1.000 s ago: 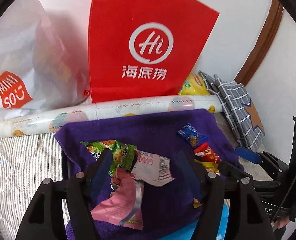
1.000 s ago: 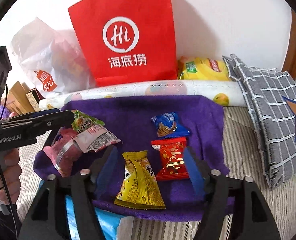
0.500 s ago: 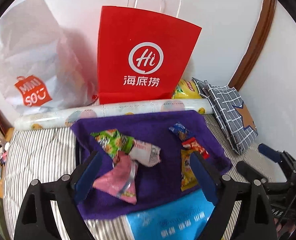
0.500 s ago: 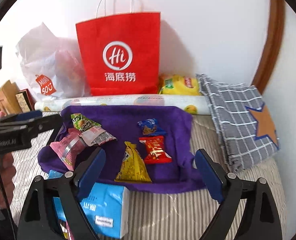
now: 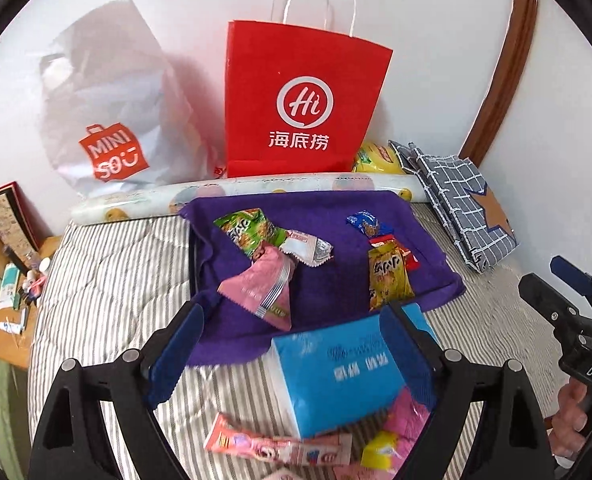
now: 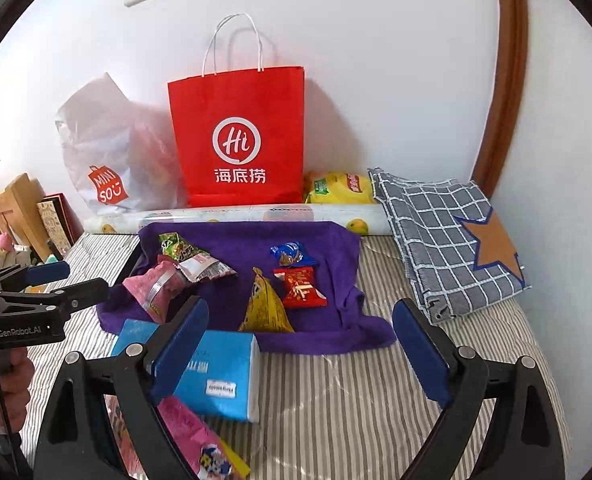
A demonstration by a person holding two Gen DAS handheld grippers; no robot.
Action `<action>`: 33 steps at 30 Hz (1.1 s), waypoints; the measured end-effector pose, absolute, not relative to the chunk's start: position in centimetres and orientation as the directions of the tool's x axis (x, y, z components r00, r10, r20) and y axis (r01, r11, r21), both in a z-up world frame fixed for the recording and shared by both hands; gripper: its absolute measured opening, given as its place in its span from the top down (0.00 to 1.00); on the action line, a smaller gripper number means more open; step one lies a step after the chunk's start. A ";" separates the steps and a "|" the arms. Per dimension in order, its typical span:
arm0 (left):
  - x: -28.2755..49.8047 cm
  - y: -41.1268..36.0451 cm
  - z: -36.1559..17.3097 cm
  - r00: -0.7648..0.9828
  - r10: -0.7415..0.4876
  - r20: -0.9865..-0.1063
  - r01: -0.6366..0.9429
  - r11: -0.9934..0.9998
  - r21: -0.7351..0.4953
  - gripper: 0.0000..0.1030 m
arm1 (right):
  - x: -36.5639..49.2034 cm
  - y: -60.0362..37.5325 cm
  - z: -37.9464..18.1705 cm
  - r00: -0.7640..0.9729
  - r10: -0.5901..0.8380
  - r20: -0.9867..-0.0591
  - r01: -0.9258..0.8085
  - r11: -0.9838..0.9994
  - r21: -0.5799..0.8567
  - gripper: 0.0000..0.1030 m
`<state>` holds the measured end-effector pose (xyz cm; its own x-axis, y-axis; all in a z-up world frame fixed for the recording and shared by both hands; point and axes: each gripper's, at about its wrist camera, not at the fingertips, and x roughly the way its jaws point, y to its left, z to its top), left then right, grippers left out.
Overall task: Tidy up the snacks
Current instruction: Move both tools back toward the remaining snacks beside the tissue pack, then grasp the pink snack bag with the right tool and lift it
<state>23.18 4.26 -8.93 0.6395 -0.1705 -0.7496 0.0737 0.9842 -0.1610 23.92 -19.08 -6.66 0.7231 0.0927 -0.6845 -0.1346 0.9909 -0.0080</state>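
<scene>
Six snack packs lie on the purple towel (image 6: 235, 240), and I sort from there. Behind the towel stands the red bag (image 6: 237, 136). In front of it sits the blue tissue box (image 6: 215, 372). On the towel's left side lie the pink pack (image 6: 155, 288), green pack (image 6: 173, 246) and white pack (image 6: 205, 266); on its right the yellow pack (image 6: 265, 304), red pack (image 6: 302, 288) and small blue pack (image 6: 289, 254). My left gripper (image 5: 291, 344) and right gripper (image 6: 300, 344) both hang wide open, holding nothing. I think I should go low and pinch one pack only.
</scene>
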 end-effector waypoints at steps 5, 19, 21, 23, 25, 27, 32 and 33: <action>20.9 5.0 -8.2 0.671 -0.165 -0.723 0.049 0.983 -0.180 0.13 | 22.7 -19.9 -7.2 0.684 0.117 -0.720 -0.131 0.991 0.036 0.10; 15.6 7.0 -8.8 0.692 -0.153 -0.705 -0.048 0.965 -0.257 0.13 | 17.4 -20.2 -8.2 0.690 0.222 -0.689 -0.218 0.971 0.094 0.10; 14.9 7.2 -9.2 0.693 -0.141 -0.707 -0.064 0.965 -0.256 0.13 | 16.9 -20.1 -8.8 0.679 0.238 -0.694 -0.227 0.968 0.110 0.10; 14.5 7.4 -9.8 0.687 -0.134 -0.714 -0.075 0.964 -0.254 0.13 | 16.6 -19.9 -9.6 0.660 0.251 -0.708 -0.234 0.964 0.124 0.11; 14.0 7.6 -10.6 0.680 -0.133 -0.721 -0.083 0.963 -0.257 0.13 | 16.4 -19.5 -10.9 0.634 0.274 -0.723 -0.243 0.958 0.150 0.11; 13.6 7.9 -11.4 0.674 -0.132 -0.727 -0.089 0.962 -0.257 0.13 | 16.4 -19.3 -12.1 0.608 0.288 -0.740 -0.246 0.954 0.170 0.11; 13.2 8.5 -13.1 0.651 -0.150 -0.744 -0.087 0.959 -0.269 0.13 | 16.4 -18.3 -14.5 0.546 0.323 -0.773 -0.245 0.944 0.222 0.14; 13.2 8.8 -13.4 0.651 -0.159 -0.742 -0.083 0.957 -0.278 0.13 | 16.5 -18.0 -14.8 0.535 0.332 -0.777 -0.249 0.941 0.231 0.14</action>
<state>13.15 8.76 -13.37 0.6509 -0.1587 -0.7424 -0.0833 0.9571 -0.2776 16.48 -18.02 -14.83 0.5352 0.3320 -0.7768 -0.2488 0.9407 0.2307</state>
